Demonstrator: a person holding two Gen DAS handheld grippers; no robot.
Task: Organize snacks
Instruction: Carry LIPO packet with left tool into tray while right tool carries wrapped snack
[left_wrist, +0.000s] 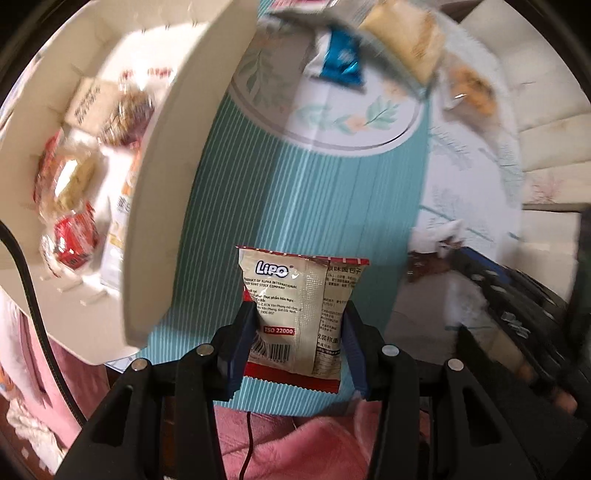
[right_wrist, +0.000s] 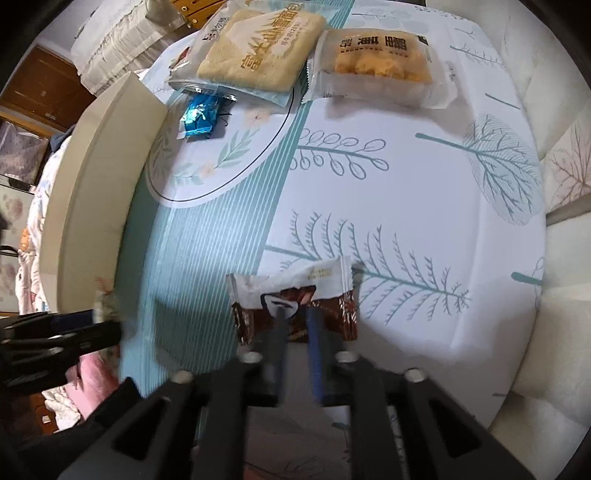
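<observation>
The left tool (left_wrist: 299, 328) has its 2 fingers closed about halfway onto a cream and red Lipo packet (left_wrist: 301, 317), pinching it by both side edges and holding it upright above the striped cloth (left_wrist: 229, 206) on the bench. The white box (left_wrist: 155, 177), already holding several wrapped snacks, stands just to its left. The right tool (right_wrist: 297, 325) is nearly closed, its 2 fingers clamped on a brown and white wrapper (right_wrist: 295, 299) above the leaf-patterned cloth. Farther off on the bench lie a blue foil snack (right_wrist: 199, 116), a pale bread pack (right_wrist: 255, 51) and a yellow cake pack (right_wrist: 380, 66).
</observation>
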